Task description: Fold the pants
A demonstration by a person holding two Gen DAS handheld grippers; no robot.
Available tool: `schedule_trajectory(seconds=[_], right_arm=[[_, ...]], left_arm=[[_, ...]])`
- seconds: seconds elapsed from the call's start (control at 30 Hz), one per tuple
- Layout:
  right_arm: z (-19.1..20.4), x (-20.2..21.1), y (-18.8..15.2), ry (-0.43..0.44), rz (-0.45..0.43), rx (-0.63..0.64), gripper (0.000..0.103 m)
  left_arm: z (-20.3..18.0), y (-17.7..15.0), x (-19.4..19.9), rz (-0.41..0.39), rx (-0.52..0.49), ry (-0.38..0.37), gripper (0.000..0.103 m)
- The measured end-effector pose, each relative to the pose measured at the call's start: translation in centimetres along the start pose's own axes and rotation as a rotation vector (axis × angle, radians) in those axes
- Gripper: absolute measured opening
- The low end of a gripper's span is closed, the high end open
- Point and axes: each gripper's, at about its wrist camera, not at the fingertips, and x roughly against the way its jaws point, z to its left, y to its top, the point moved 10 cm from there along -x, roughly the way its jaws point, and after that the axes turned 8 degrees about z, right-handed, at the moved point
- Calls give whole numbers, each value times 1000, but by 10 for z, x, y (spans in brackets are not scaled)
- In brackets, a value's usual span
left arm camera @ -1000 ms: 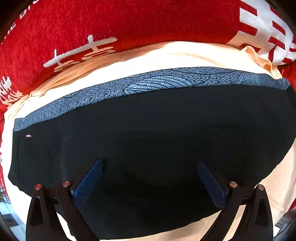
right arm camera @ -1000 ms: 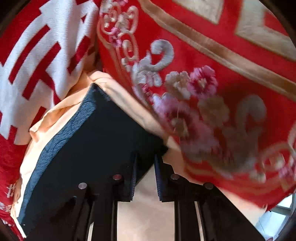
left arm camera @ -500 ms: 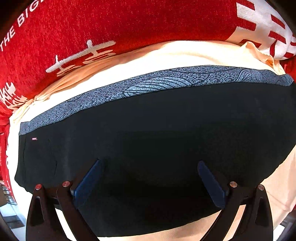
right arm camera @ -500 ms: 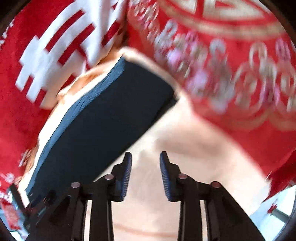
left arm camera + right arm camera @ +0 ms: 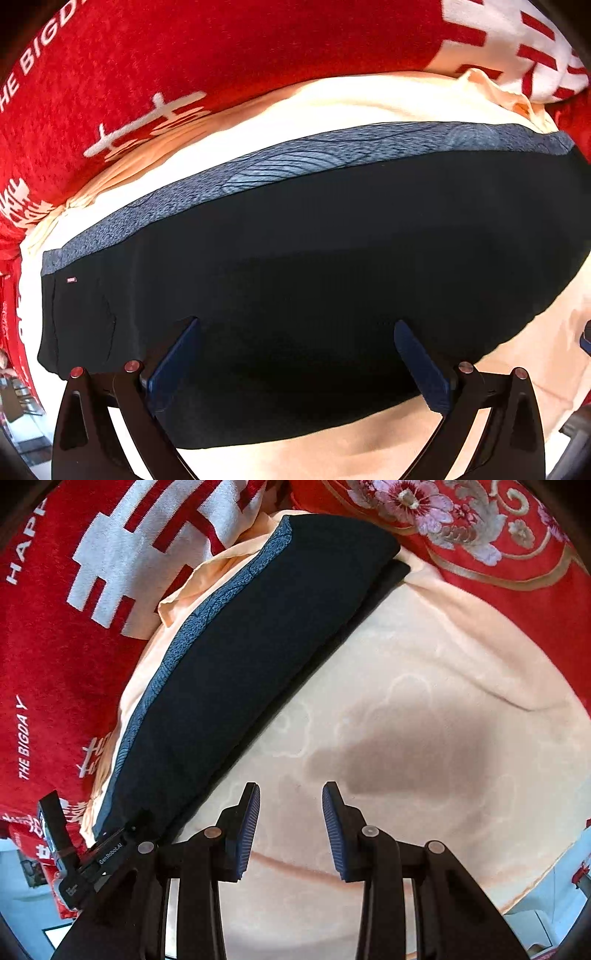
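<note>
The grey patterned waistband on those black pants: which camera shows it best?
The left wrist view. There the waistband runs across nearly the whole picture, its wavy pattern clear, above the black pants. The right wrist view shows the same band only as a narrow slanted strip along the pants' left edge, with less of the pattern readable.

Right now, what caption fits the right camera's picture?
Open right gripper hovering above peach cloth beside folded black pants.
</note>
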Motion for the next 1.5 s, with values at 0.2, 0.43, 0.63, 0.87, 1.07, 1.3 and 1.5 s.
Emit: schedule_trajectory(seconds=[0.2,0.43,0.63,0.87,1.07,1.3,1.5], right_arm=[[6,-9,3,56,2,-5,41],[4,4,27,155,-84,-12,41],[-13,12,75,209,-188,-57,41],[-31,1,105,296,-239,-127,41],[-20,-1,139,346,-320,-170,42],[22,35,134,324,-288,14,14],[73,58,111,226,-315,243,14]], left_arm=[[-25,10,8,-3,-21,-20,103],[-78,34,24,-42,-37,-94,103],[-112,52,3,-34,-22,-80,103],[-115,47,4,-76,-5,-92,103],[-110,43,13,-66,-11,-97,95],[-137,59,35,-132,-60,-128,76],[-163,52,24,-162,-102,-159,76]])
